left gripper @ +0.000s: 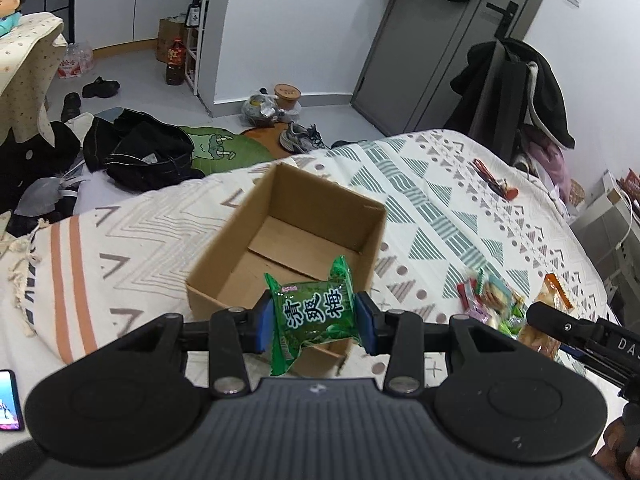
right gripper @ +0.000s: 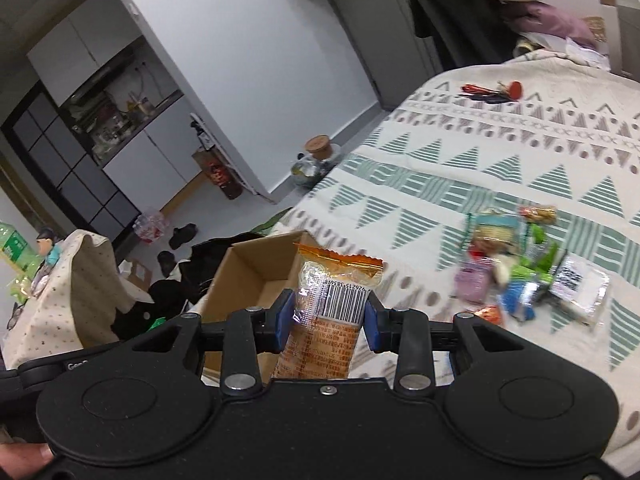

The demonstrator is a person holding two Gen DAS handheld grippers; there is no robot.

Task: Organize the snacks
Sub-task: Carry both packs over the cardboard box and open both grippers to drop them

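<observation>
Left tongs point(left gripper: 315, 320) clenched on a green plum packet point(left gripper: 314, 314), low centre of frame, at the near wall of the open cardboard box point(left gripper: 224, 264) on the bed point(left gripper: 440, 184). Right tongs point(right gripper: 326, 318) grip an orange barcoded packet point(right gripper: 334, 300); box point(right gripper: 248, 264) sits just behind, left of centre. Loose snack pile point(right gripper: 528, 268) lies at right. Judgement: carry each packet over the box interior before releasing, one at a time, avoiding collision.
</observation>
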